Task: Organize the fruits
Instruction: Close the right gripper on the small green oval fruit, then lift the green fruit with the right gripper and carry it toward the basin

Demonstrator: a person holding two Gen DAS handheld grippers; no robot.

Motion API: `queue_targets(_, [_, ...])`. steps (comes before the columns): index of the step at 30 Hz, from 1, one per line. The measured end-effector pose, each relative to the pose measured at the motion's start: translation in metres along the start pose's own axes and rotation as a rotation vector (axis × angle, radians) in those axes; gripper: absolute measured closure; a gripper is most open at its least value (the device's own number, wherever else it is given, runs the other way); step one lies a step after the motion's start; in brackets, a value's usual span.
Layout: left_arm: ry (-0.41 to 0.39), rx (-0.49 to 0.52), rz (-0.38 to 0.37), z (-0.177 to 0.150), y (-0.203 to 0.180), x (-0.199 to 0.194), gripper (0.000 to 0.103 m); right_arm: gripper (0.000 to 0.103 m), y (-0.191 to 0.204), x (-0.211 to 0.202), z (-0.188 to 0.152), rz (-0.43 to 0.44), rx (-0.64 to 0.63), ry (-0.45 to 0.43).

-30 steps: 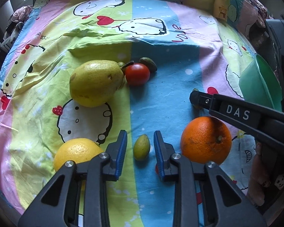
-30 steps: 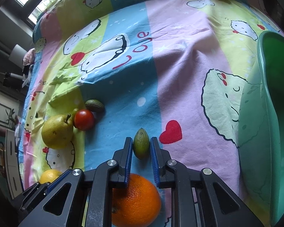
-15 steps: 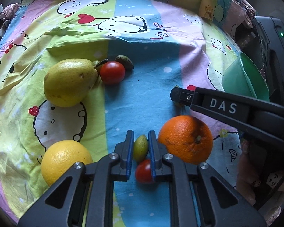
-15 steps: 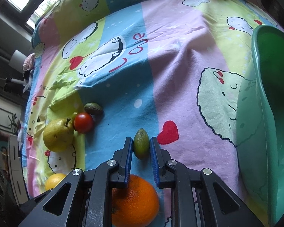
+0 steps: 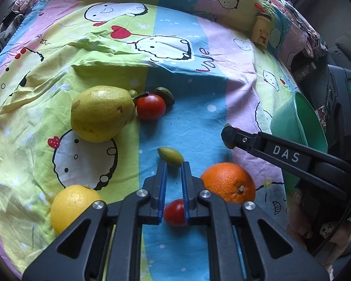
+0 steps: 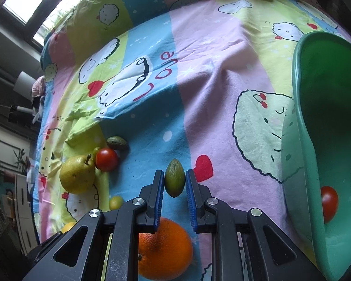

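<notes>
Workspace is a wrinkled cartoon-print sheet (image 5: 194, 121), soft underneath by the look of it. Reference is the orange (image 5: 228, 182).

Right gripper (image 6: 174, 175): clenched on a green olive-shaped fruit (image 6: 174, 182), pads on its long sides, held above the sheet just past the orange. Grip looks centred.

Left gripper (image 5: 174, 166): jaws drawn fully in, just left of the orange. A second olive-shaped fruit (image 5: 170, 155) sits skewed across the very fingertips. I can't tell if the pads actually bite it. A cherry tomato (image 5: 174, 212) lies on the sheet under the jaws, untouched.

Green bowl (image 6: 297, 93) is to the right of the orange and well apart from it, with two tomatoes (image 6: 328, 202) already inside. I'd guess that's the drop target.

Handling, my read:
- Small fruits are light, smooth and tapered, so they'll squirt out of a tip pinch. Take them at the widest belly, deep in the pads, long axis along the fingers.
- Tomatoes are soft, so go easy on the squeeze.
- The orange looks wider than the current jaw gap.
</notes>
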State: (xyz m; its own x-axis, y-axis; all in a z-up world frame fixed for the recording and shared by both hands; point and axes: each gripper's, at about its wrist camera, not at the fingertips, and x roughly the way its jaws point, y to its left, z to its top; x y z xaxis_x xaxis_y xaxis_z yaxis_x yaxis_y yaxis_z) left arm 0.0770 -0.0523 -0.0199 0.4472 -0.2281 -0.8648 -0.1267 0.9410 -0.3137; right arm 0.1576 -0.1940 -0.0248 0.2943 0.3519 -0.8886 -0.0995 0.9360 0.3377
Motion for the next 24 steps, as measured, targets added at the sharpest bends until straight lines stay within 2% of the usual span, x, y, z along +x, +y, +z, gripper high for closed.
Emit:
queue_targets(6, [-0.012, -0.136, 0.003, 0.016, 0.013, -0.004, 0.090, 0.082, -0.003, -0.002, 0.002, 0.014, 0.022, -0.005])
queue_targets(10, [0.006, -0.136, 0.006, 0.020, 0.007, 0.001, 0.080, 0.082, -0.004, -0.004, 0.003, 0.024, 0.025, -0.012])
queue_targets(15, [0.054, -0.127, 0.006, 0.021, -0.001, 0.017, 0.078, 0.082, -0.007, -0.009, 0.003, 0.042, 0.041, -0.025])
queue_targets(21, [0.069, -0.135, 0.043, 0.022, 0.002, 0.026, 0.078, 0.082, -0.008, -0.011, 0.004, 0.053, 0.043, -0.033])
queue_targets(24, [0.079, -0.141, 0.028, 0.021, 0.003, 0.029, 0.079, 0.082, -0.007, -0.011, 0.004, 0.052, 0.043, -0.033])
